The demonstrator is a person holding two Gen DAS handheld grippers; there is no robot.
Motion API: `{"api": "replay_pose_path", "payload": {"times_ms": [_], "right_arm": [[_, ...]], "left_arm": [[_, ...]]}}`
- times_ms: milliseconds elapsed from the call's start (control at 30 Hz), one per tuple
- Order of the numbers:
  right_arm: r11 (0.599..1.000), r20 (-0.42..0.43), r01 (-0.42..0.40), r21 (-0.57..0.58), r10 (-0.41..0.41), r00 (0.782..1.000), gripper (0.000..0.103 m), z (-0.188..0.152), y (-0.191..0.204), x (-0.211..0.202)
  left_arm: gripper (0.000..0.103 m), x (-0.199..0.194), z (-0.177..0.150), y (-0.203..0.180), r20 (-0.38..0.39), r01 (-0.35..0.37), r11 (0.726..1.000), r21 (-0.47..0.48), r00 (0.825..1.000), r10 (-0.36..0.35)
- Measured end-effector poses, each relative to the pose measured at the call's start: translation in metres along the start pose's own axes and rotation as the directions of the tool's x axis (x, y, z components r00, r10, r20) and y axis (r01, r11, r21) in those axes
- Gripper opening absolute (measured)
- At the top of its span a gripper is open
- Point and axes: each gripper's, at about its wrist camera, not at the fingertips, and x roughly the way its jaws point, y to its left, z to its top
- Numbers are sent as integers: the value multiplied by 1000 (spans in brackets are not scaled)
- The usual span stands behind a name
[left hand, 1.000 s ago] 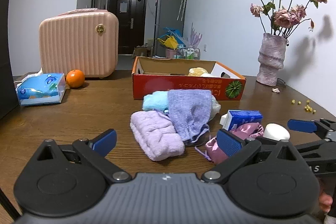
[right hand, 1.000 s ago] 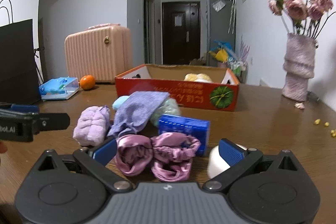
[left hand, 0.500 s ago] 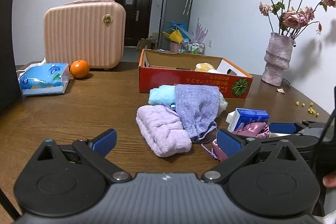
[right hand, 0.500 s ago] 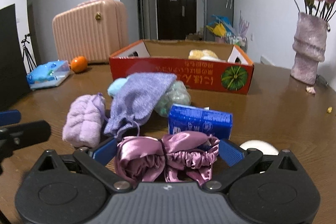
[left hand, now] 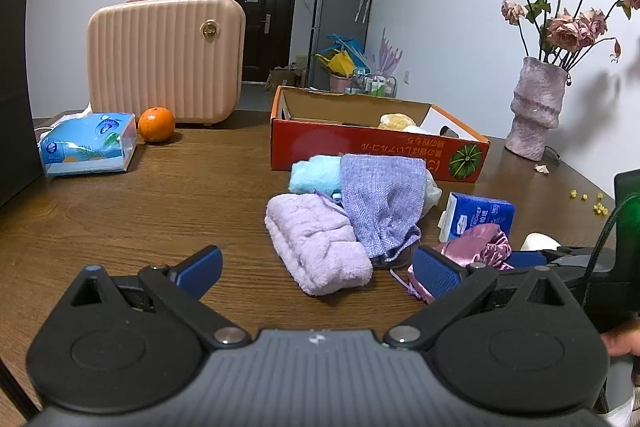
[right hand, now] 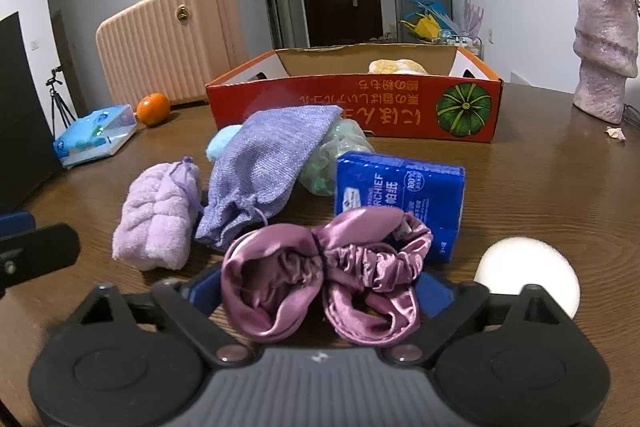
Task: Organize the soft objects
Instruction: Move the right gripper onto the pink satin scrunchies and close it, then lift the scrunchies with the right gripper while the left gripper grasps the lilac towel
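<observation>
A pink satin scrunchie lies on the brown table between the fingers of my right gripper. Its jaws are closing, and the blue pads stand at the cloth's sides without squeezing it. Behind the scrunchie are a blue tissue pack, a purple drawstring pouch, a lilac fluffy towel and a light blue fluffy cloth. The red cardboard box stands further back with a yellow plush inside. My left gripper hangs open and empty just short of the lilac towel.
A white round object sits right of the scrunchie. At the back left stand a pink suitcase, an orange and a blue tissue box. A vase of dried roses stands at the back right. A dark panel borders the left.
My right gripper has moved forward and down, so the scrunchie now sits between its fingers, and the jaws have narrowed. The left gripper has hardly shifted.
</observation>
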Motion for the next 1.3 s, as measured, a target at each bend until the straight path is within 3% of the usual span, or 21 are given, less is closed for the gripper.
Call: {"api": "replay_pose_path", "payload": {"times_ms": [100, 233, 267, 467, 833, 1300], "right_arm": [[1000, 8, -27, -6, 27, 1000, 74, -1, 2, -2], [998, 34, -52, -34, 54, 998, 39, -2, 7, -9], [998, 39, -59, -38, 60, 997, 37, -3, 8, -11], [997, 85, -62, -40, 65, 994, 30, -4, 7, -23], [999, 245, -21, -31, 28, 969, 30, -5, -3, -60], [1000, 306, 26, -7, -23, 952, 30, -3, -13, -69]], "left_arm": [[103, 1, 0, 0, -2, -2, 1000, 1, 1000, 2], [103, 1, -1, 0, -3, -4, 1000, 1, 1000, 4], [103, 2, -1, 0, -4, -4, 1000, 1, 1000, 4], [103, 3, -1, 1, -7, -6, 1000, -1, 1000, 6], [103, 5, -2, 1, -9, -12, 1000, -1, 1000, 12], [103, 23, 0, -8, -43, -58, 998, 26, 997, 59]]}}
